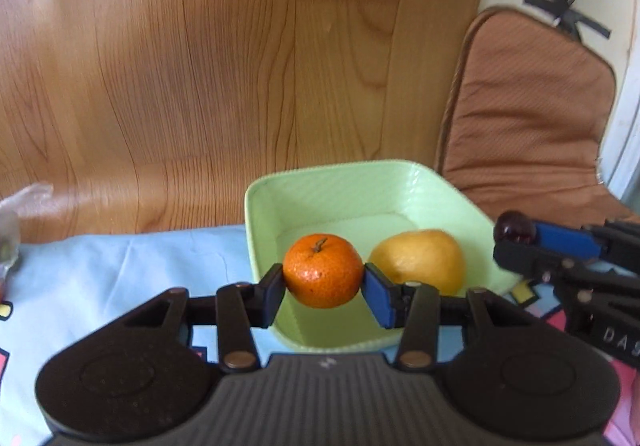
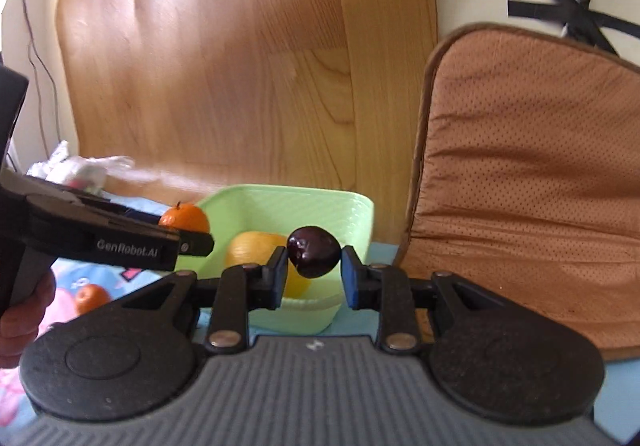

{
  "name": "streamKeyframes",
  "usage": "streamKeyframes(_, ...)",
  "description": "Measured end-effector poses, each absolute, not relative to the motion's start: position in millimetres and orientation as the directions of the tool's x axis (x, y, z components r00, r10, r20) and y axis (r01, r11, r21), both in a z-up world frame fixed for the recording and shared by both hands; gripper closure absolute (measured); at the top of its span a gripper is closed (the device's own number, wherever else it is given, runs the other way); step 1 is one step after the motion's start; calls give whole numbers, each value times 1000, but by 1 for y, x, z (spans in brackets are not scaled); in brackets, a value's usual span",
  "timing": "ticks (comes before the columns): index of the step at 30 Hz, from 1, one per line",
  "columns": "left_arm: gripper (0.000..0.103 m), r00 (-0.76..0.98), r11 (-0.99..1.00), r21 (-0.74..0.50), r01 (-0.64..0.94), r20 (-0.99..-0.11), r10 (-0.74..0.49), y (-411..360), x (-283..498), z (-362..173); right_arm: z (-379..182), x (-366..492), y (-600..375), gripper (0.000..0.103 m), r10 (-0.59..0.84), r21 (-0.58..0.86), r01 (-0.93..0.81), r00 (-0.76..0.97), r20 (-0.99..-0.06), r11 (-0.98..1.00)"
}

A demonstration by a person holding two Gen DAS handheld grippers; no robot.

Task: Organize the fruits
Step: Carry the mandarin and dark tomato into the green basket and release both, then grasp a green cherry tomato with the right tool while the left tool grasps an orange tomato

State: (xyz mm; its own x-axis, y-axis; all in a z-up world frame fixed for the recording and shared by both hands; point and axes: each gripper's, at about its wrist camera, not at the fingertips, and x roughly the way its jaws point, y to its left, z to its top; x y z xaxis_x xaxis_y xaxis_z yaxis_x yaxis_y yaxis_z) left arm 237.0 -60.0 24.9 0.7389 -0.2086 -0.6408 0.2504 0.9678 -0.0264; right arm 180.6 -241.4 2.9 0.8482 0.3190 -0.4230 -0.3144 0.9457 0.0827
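Observation:
My left gripper (image 1: 324, 284) is shut on an orange tangerine (image 1: 323, 270), stem up, held above the near edge of a pale green bowl (image 1: 256, 206). A yellow fruit (image 1: 420, 258) lies inside the bowl. My right gripper (image 2: 314, 266) is shut on a small dark purple fruit (image 2: 314, 251), also in front of the green bowl (image 2: 288, 192). The left wrist view shows the right gripper (image 1: 514, 236) at the bowl's right side with the dark fruit (image 1: 514, 228). In the right wrist view the left gripper (image 2: 188, 232) carries the tangerine (image 2: 186, 218) at the bowl's left rim.
A second tangerine (image 2: 91, 298) lies on the blue patterned cloth (image 1: 120, 262) to the left. A brown cushion (image 1: 528, 118) leans upright right of the bowl. A wooden panel (image 1: 240, 66) stands behind. A clear plastic bag (image 2: 80, 166) sits at the far left. A hand (image 2: 24, 310) grips the left handle.

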Motion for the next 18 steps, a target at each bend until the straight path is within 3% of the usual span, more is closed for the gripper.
streamKeyframes(3, 58, 752, 970, -3, 245, -631, -192, -63, 239, 21, -2, 188, -237, 71, 311, 60, -316, 850, -424, 947)
streamKeyframes(7, 44, 774, 970, -4, 244, -602, -197, -61, 228, 33, -2, 185, -236, 69, 306, 59, -312, 850, -429, 948)
streamKeyframes(13, 44, 804, 967, -85, 240, -540, -247, -37, 177, 54, 9, 154, -253, 69, 358, 80, -356, 848, -390, 931)
streamKeyframes(18, 46, 794, 949, -55, 312, -532, -292, -44, 118, 39, -4, 146, -270, 72, 430, 220, -369, 764, -482, 903)
